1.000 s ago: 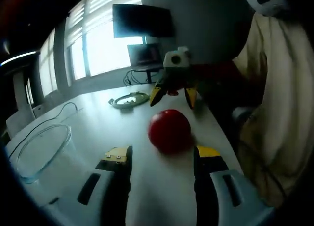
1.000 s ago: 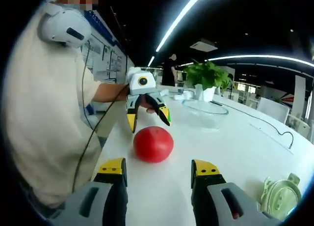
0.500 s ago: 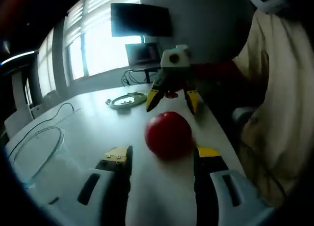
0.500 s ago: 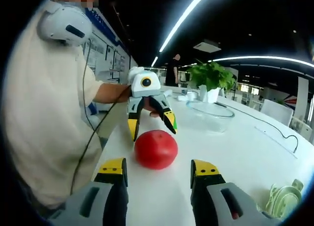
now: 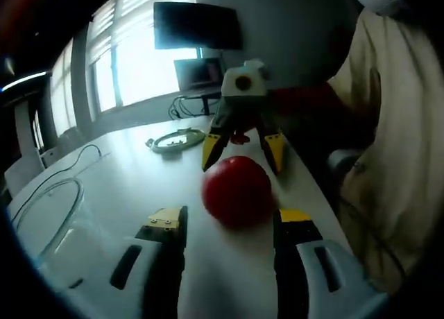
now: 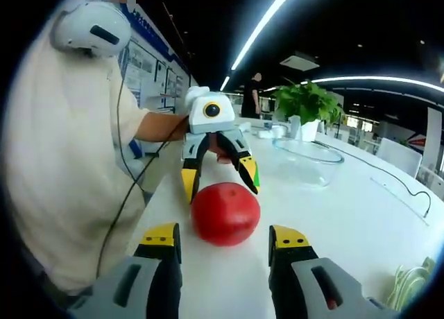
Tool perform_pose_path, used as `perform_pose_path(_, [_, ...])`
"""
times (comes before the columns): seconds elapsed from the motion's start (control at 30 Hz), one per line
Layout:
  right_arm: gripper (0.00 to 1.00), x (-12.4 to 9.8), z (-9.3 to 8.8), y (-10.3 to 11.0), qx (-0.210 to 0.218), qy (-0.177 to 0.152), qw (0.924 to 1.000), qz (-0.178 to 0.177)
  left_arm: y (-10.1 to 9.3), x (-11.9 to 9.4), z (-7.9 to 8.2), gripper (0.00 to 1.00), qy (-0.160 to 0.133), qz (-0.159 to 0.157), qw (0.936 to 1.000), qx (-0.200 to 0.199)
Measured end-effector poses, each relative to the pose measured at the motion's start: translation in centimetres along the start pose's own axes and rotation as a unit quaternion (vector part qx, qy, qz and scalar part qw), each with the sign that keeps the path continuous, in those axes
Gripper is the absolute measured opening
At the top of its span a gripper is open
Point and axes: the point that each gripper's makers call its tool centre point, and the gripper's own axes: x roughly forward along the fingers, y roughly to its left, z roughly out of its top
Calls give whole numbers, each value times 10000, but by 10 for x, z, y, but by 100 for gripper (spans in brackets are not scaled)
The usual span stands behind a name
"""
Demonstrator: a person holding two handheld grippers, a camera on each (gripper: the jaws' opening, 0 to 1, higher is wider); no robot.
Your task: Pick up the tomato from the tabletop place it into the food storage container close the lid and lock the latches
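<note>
A red tomato (image 5: 237,191) (image 6: 225,213) lies on the white tabletop (image 5: 125,173), between two grippers that face each other. My left gripper (image 5: 229,218) is open, its yellow-tipped jaws just short of the tomato on either side. From the far side my right gripper (image 5: 243,153) straddles the tomato with its jaws spread. In the right gripper view my right gripper (image 6: 223,236) is open close to the tomato, and my left gripper (image 6: 220,182) hangs open right behind it. The clear glass container (image 5: 45,211) (image 6: 309,161) stands apart. Its green-rimmed lid (image 5: 175,140) (image 6: 411,283) lies flat.
A person in a cream top (image 6: 62,159) (image 5: 388,145) stands at the table's edge and holds both grippers. A potted plant (image 6: 309,104) and small items sit at the table's far end. A cable (image 6: 402,194) runs across the tabletop, and a monitor (image 5: 198,26) hangs by the window.
Both grippers have drawn closer to the tomato, which now looms larger in each view. The tomato itself stays on the table. All jaws remain spread.
</note>
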Motion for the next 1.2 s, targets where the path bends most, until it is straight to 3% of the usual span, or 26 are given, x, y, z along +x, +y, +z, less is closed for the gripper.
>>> perform_pose_path(0.53, [41, 18, -6, 1, 97, 8, 9999, 109, 2, 11, -4, 42, 51, -47, 10000, 10])
perform_pose_path(1.2, [38, 20, -5, -1, 181, 23, 9998, 51, 0, 19, -2, 35, -20, -118, 9998, -164])
